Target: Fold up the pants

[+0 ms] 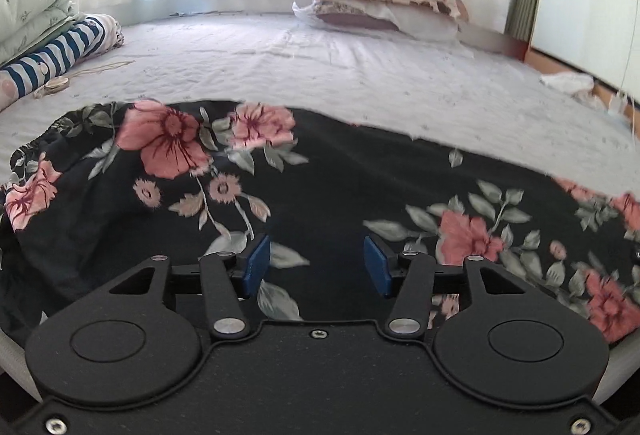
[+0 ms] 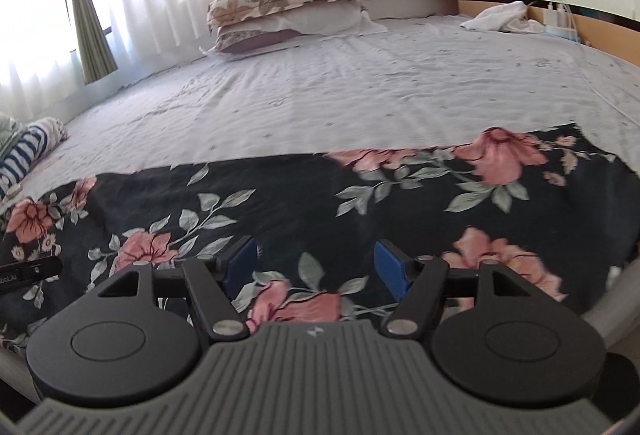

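Observation:
Black pants (image 1: pixel 320 187) printed with pink flowers and grey-green leaves lie spread across the near part of the bed. My left gripper (image 1: pixel 316 263) hovers over their near edge, its blue pads apart and nothing pinched between them. The same pants (image 2: pixel 320 203) fill the lower half of the right wrist view. There my right gripper (image 2: pixel 316 267) stands open above the cloth, with only flat fabric showing in the gap. A dark bit of the left gripper's body (image 2: pixel 28 271) pokes in at the left edge of that view.
The pale bed sheet (image 1: pixel 320 67) stretches beyond the pants. Two stacked pillows (image 1: pixel 384 3) lie at the far side by the curtains. A folded quilt and striped cloth (image 1: pixel 56 43) sit at the left. White cloth and a charger (image 2: pixel 520 15) lie by the wooden headboard.

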A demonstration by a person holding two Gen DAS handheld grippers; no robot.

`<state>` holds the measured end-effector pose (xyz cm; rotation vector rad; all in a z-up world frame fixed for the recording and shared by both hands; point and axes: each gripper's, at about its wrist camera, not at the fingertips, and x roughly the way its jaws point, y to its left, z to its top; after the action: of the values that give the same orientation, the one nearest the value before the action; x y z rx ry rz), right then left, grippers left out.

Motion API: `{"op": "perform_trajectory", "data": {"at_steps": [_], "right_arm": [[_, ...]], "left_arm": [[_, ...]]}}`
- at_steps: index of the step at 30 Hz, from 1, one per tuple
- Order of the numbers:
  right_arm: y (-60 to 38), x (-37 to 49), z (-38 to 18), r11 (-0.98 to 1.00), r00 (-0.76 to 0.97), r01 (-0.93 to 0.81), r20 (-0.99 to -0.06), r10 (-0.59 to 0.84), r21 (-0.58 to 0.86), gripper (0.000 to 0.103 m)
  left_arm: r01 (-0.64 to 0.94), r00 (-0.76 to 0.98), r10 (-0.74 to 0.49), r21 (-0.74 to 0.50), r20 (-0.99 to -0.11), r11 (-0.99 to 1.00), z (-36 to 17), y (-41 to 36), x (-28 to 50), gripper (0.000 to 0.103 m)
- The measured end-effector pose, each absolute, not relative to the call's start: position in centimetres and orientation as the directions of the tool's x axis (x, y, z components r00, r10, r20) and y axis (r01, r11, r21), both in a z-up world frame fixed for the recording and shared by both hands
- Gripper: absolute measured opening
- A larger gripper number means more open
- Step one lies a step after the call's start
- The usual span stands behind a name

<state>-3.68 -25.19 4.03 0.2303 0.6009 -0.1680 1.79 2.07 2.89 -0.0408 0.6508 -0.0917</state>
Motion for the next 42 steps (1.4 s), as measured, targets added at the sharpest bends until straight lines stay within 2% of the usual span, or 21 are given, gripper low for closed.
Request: {"op": "perform_trajectory", "data": {"at_steps": [2,7,11,16,19,23,27,33,38,40,41,42], "right_arm": [[-24.4,-3.1,3.3,0.967,0.808,0.208,-0.583,-0.087,0.144,0.078],[-22.5,-2.9,1.4,0.983,0.797,0.176,-0.593,-0.11,0.055,0.08],[-20.7,-3.8,0.8,0.987,0.805,0.144,-0.571,-0.161,-0.075,0.08],[-20.9,-5.4,0.9,0.987,0.806,0.143,-0.57,-0.16,-0.075,0.081],[-20.8,-6.1,1.0,0.987,0.804,0.129,-0.572,-0.161,-0.097,0.082],[-21.1,-6.3,1.2,0.988,0.798,0.129,-0.582,-0.157,-0.089,0.083],[-20.8,-6.0,1.2,0.985,0.792,0.142,-0.586,-0.172,-0.096,0.083],[-20.5,-5.8,1.3,0.982,0.781,0.16,-0.595,-0.19,-0.103,0.084],[-20.4,-5.6,1.4,0.98,0.772,0.168,-0.603,-0.2,-0.109,0.084],[-20.4,-5.6,1.4,0.979,0.77,0.171,-0.605,-0.203,-0.111,0.084],[-20.4,-5.5,1.4,0.979,0.769,0.172,-0.605,-0.204,-0.112,0.085],[-20.3,-5.5,1.4,0.979,0.769,0.173,-0.606,-0.205,-0.111,0.085]], "left_arm": [[0.07,0.769,-0.088,-0.054,-0.633,0.996,1.8,2.1,1.7,0.049],[0.119,0.797,-0.077,0.03,-0.599,0.992,0.9,2.0,-0.7,0.049],[0.124,0.797,-0.092,0.013,-0.597,0.992,0.9,2.5,-1.8,0.049],[0.125,0.788,-0.121,-0.035,-0.603,0.992,2.1,3.9,-3.1,0.048],[0.042,0.818,-0.093,-0.103,-0.568,0.994,3.3,6.8,-3.5,0.048],[-0.172,0.859,0.07,-0.157,-0.507,0.972,4.9,12.6,-3.1,0.046],[-0.368,0.827,0.19,-0.255,-0.529,0.894,4.9,19.1,-1.6,0.043],[-0.341,0.851,0.109,-0.383,-0.513,0.858,4.1,24.2,1.5,0.043],[-0.415,0.811,0.126,-0.409,-0.572,0.812,2.4,26.0,6.2,0.044],[-0.449,0.797,0.134,-0.429,-0.589,0.784,1.5,26.7,7.8,0.039],[-0.459,0.796,0.147,-0.427,-0.587,0.78,1.6,26.8,8.1,0.017],[-0.467,0.794,0.163,-0.416,-0.586,0.78,1.8,26.9,8.2,0.003]]}}
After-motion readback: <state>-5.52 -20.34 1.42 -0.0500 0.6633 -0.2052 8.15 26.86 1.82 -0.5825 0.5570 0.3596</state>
